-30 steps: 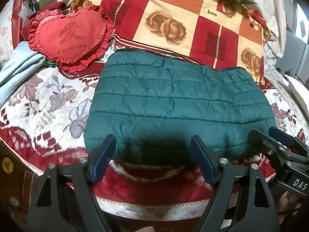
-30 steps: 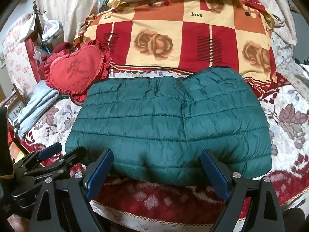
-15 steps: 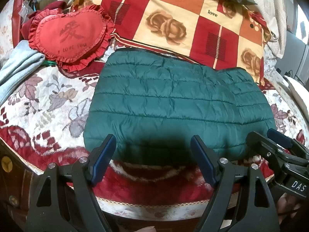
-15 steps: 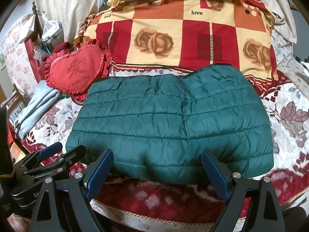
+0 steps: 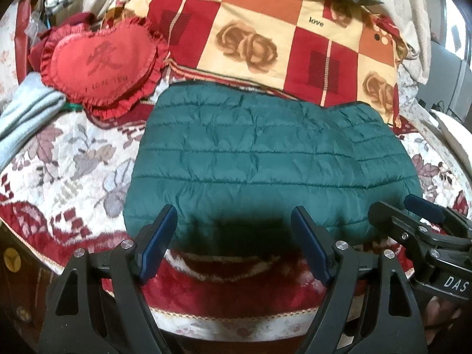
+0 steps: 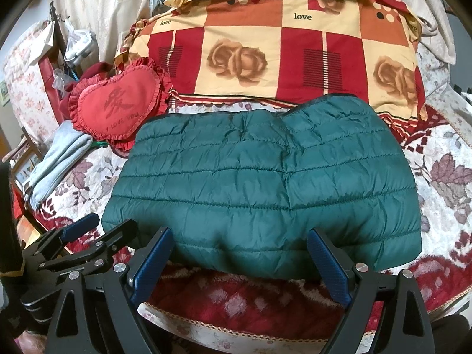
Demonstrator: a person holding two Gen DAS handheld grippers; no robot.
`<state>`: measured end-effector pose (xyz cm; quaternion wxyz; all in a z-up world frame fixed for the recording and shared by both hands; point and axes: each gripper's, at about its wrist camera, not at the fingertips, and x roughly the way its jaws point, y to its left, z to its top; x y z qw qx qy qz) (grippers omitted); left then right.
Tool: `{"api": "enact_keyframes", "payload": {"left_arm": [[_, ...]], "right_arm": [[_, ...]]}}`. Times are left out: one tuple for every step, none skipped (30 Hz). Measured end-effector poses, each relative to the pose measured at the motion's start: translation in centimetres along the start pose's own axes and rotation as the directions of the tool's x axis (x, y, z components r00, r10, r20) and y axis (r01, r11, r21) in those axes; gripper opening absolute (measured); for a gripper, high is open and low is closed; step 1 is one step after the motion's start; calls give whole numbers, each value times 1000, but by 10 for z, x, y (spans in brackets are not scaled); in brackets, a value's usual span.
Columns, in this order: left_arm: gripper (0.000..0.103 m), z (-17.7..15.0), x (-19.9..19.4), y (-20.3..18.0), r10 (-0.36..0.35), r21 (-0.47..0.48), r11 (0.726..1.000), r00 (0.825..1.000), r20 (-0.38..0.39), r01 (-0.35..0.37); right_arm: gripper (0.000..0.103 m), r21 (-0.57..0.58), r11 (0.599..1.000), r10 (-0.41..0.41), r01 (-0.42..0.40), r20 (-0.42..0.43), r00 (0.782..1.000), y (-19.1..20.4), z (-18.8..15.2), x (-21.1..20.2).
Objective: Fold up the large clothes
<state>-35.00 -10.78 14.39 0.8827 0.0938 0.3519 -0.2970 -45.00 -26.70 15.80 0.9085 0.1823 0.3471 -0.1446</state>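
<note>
Your green puffer jacket (image 5: 265, 159) lies folded into a flat rectangle on the bed (image 5: 59, 159), near its front edge. Your left gripper (image 5: 233, 239) and right gripper (image 6: 240, 261) hover side by side just before its near edge, fingers spread wide, holding nothing. A red heart cushion (image 6: 118, 106) sits far left.

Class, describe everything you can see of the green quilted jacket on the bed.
The green quilted jacket is dark teal, puffy, shiny like nylon, stitched in horizontal channels. It lies folded into a rough rectangle, flat on the floral bedspread, its far edge against the checked rose quilt. Neither open hand-held gripper grips it.
</note>
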Motion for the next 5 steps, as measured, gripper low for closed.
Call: {"api": "enact_keyframes", "payload": {"left_arm": [[80,0,-1,-1,3,5,1000,1000,7,-3],[80,1,0,0,4,7,1000,1000,7,-4],[80,1,0,0,2,5,1000,1000,5,-2],[80,2,0,1,-2,3,1000,1000,0,2],[80,2,1,2,-3,1,1000,1000,-4,3]], "right_arm": [[90,1,1000,0,0,0,1000,0,0,0],[90,2,1000,0,0,1,1000,0,0,0],[90,2,1000,-1,1,1,1000,1,0,-1],[90,2,1000,-1,1,1,1000,1,0,-1],[90,1,1000,-1,1,1,1000,0,1,-1]]}}
